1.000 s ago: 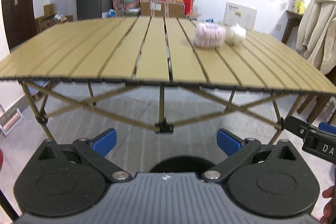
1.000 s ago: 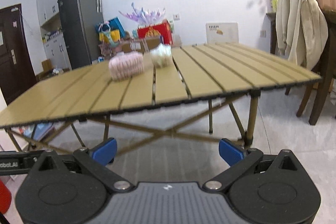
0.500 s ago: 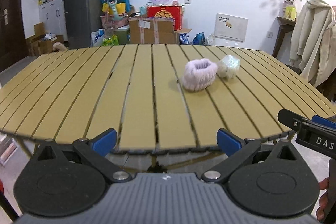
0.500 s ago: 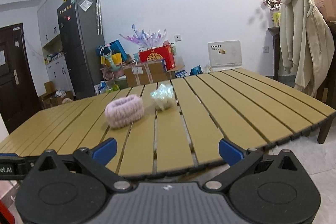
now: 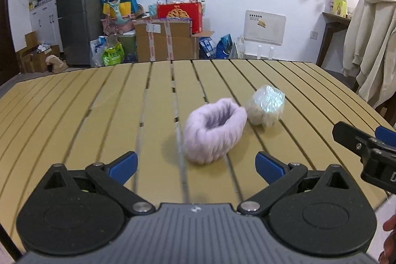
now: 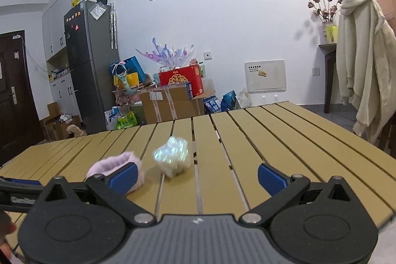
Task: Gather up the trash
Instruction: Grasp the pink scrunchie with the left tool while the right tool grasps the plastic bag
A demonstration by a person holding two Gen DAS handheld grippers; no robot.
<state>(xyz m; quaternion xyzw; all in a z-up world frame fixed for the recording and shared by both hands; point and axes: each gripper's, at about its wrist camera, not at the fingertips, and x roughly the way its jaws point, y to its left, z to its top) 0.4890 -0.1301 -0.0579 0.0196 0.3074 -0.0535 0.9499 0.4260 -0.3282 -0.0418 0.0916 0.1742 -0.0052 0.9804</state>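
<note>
Left wrist view looks over a tan slatted folding table [image 5: 99,115], where a fluffy lilac ring-shaped scrunchie [image 5: 214,131] lies near the middle with a crumpled ball of shiny clear plastic wrap [image 5: 266,105] just beside it, on its far right; whether the two touch cannot be told. The left gripper [image 5: 195,163] hovers above the near part of the table with its blue-tipped fingers [image 5: 123,162] spread wide and nothing between them, the scrunchie lying just ahead of the gap. At the right edge of this view, part of the right gripper [image 5: 366,147] juts in. From the right wrist view, the right gripper [image 6: 196,176] also has its blue pads [image 6: 271,178] held wide apart and empty; the plastic wrap ball [image 6: 173,160] sits just ahead, left of centre, and the scrunchie [image 6: 112,166] is partly hidden behind the left pad. Behind the table stand a grey refrigerator [image 6: 90,63], taped cardboard boxes [image 6: 168,104] and a red gift box [image 6: 180,79], and a cream hooded jacket [image 6: 363,61] hangs at the right.
</note>
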